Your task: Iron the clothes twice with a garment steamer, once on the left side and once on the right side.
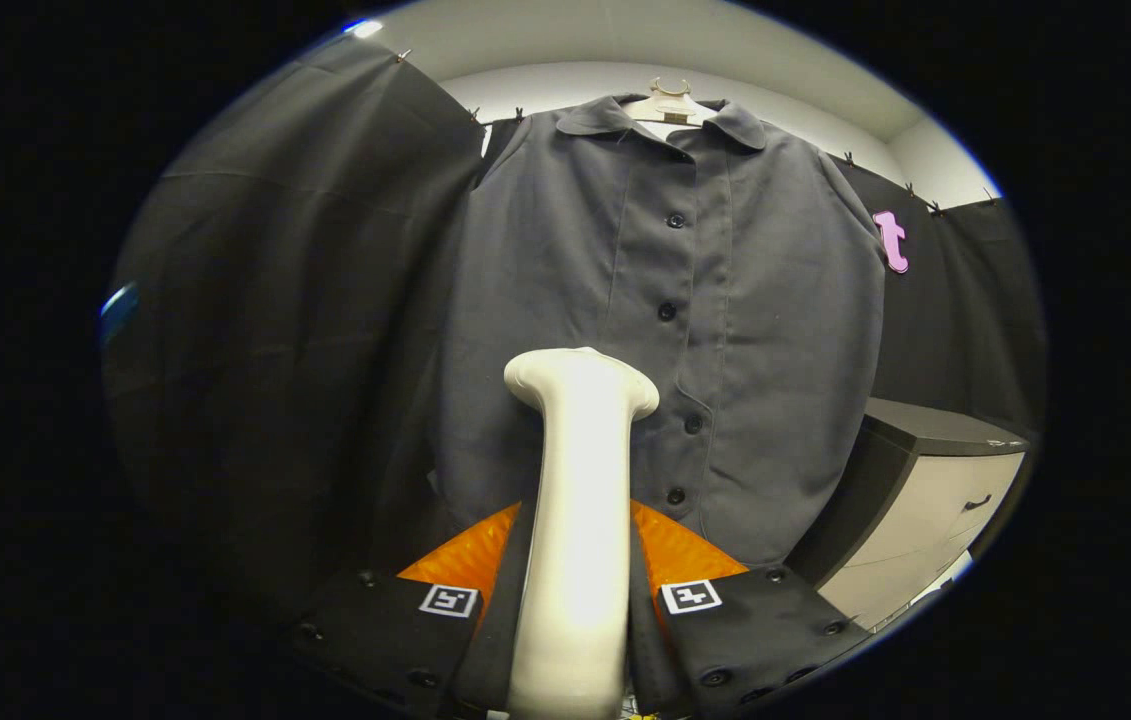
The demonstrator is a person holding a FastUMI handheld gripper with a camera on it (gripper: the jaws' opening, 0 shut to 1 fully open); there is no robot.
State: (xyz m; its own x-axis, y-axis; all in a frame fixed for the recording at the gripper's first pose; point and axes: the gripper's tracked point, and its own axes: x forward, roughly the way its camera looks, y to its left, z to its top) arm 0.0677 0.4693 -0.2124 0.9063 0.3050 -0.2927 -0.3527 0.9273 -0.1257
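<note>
The garment steamer (577, 500) is standing upright between the two fingers, its pale handle rising from the near bottom of the view and widening into a flat head at the top. The gripper (575, 550) is clamping this handle, with one finger pressing on each side of it, so the tongs are closed narrowly around the steamer. Each finger is carrying a small square marker on its near, dark body.

Just beyond the steamer's head, the shirt (665, 320) is hanging front-on, dark grey, buttoned down a central placket with a row of dark buttons. The head is sitting in front of the shirt's lower middle, slightly left of the button line; whether it is touching the cloth cannot be told. The shirt's collar is lying open at the top, where it is hanging on a light hanger (670, 103).

Behind and to both sides of the shirt, the black cloth wall (275, 300) is hanging, held along its top edge by small clips. Far to the right, a low cabinet (935, 490) with a dark top and pale drawer fronts is standing against the wall, near the shirt's right hem. Above the cloth, a pale wall and ceiling (625, 40) are showing.
</note>
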